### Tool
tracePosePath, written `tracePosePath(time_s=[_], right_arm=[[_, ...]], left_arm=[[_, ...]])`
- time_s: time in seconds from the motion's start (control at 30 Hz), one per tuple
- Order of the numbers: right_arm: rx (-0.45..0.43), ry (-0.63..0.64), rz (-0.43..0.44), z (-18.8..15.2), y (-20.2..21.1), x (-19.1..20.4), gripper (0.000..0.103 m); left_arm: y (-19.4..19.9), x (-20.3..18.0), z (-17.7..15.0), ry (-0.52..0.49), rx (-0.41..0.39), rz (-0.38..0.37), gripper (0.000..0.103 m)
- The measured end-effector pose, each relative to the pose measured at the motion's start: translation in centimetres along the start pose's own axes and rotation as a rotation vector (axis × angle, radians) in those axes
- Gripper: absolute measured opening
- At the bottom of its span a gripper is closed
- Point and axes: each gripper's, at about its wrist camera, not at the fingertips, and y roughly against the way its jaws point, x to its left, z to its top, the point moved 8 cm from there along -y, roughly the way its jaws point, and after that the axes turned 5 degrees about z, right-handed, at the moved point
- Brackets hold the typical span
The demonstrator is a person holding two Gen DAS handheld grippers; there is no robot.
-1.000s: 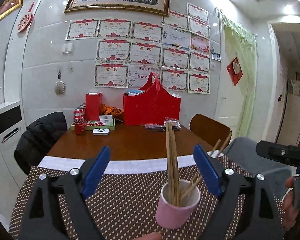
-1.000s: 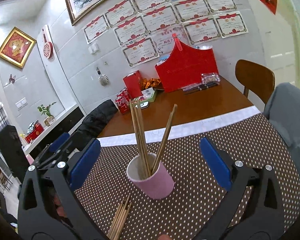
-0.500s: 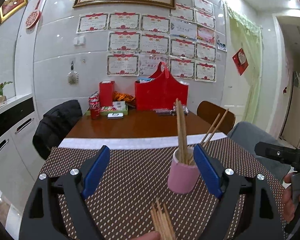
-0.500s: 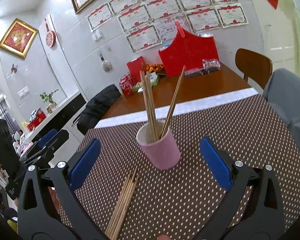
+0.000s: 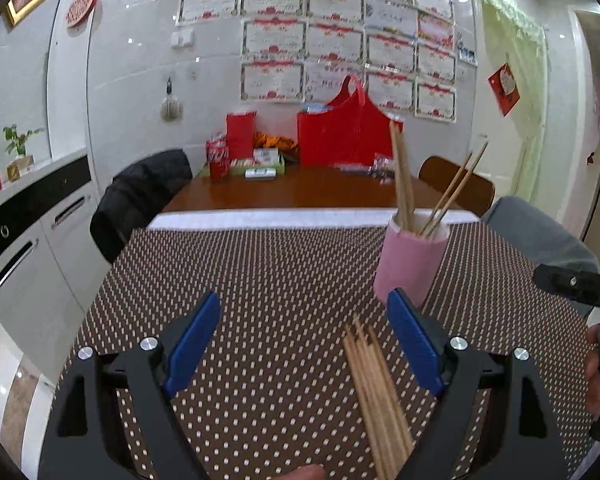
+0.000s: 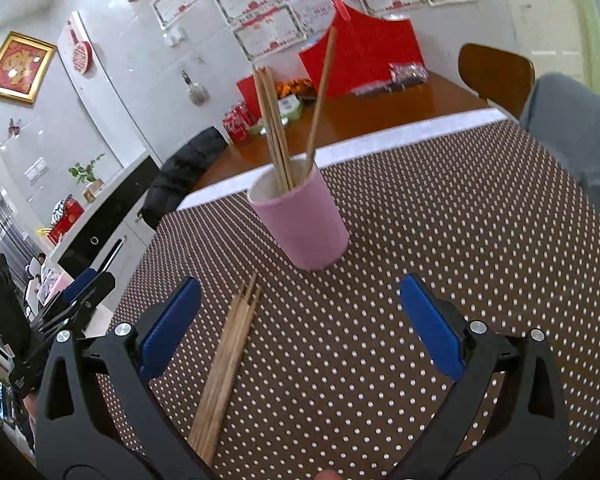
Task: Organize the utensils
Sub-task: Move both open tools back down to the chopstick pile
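A bundle of loose chopsticks (image 5: 374, 392) lies flat on the bench, between the blue pads of the left claw (image 5: 304, 344) and closer to its right pad; the sticks are blurred and packed too tightly to count. In the right wrist view the same bundle (image 6: 226, 360) lies just inside the left pad of the right claw (image 6: 298, 330). Both claws hover with jaws spread wide, gripping nothing.

One pink cup (image 5: 410, 262) stands upright just ahead of the left claw's right pad, and ahead of the right claw's gap, slightly left of its middle (image 6: 302, 226). It holds a tight upright cluster of about three sticks and two more leaning to the right in the left view; the right view shows only one leaning stick clearly.

The bench wears a brown mat with white dots (image 6: 440, 216), edged by a white strip, beyond which bare brown wood (image 5: 300, 192) runs to the wall. At that far end stand one large red bag (image 5: 346, 136), one smaller red box (image 5: 240, 134) and some red cans (image 5: 218, 158). One black jacket (image 5: 140, 196) hangs on a chair ahead-left; one wooden chair back (image 6: 496, 72) shows ahead-right. The white tiled wall carries many red-trimmed certificates (image 5: 328, 44). White cabinets (image 5: 32, 248) run off to the left.
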Motion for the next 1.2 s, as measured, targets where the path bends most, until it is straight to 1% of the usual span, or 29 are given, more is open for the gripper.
tracePosePath(time_s=[0.17,0.33,0.53,0.63,0.7,0.87,1.0,1.2], right_arm=[[0.040,0.006,-0.014,-1.5,-0.7,-0.3,0.098],[0.085,0.005,-0.022,-3.1,-1.8,-0.3,0.098],[0.146,0.026,-0.024,-4.7,-3.3,0.7,0.098],[0.184,0.066,-0.030,-5.6,-4.0,1.5,0.098],[0.201,0.074,-0.031,-6.3,-4.4,1.7,0.098],[0.236,0.078,-0.034,-7.1,-5.3,1.7,0.098],[0.258,0.089,-0.039,-7.7,-6.0,1.9,0.098],[0.285,0.102,-0.045,-8.5,-6.7,2.1,0.098]], left_arm=[[-1.8,0.6,-3.0,-0.026,0.083,0.024,0.084],[-3.4,1.0,-6.1,-0.050,0.172,0.022,0.084],[-4.9,1.1,-8.7,-0.053,0.247,-0.008,0.084],[-5.5,0.9,-9.7,-0.063,0.282,-0.023,0.084],[-5.9,0.6,-10.3,-0.074,0.311,-0.031,0.084],[-6.5,-0.5,-10.5,-0.084,0.343,-0.072,0.084],[-6.8,-1.7,-11.0,-0.096,0.383,-0.101,0.084],[-6.6,-2.6,-11.1,-0.117,0.397,-0.108,0.084]])
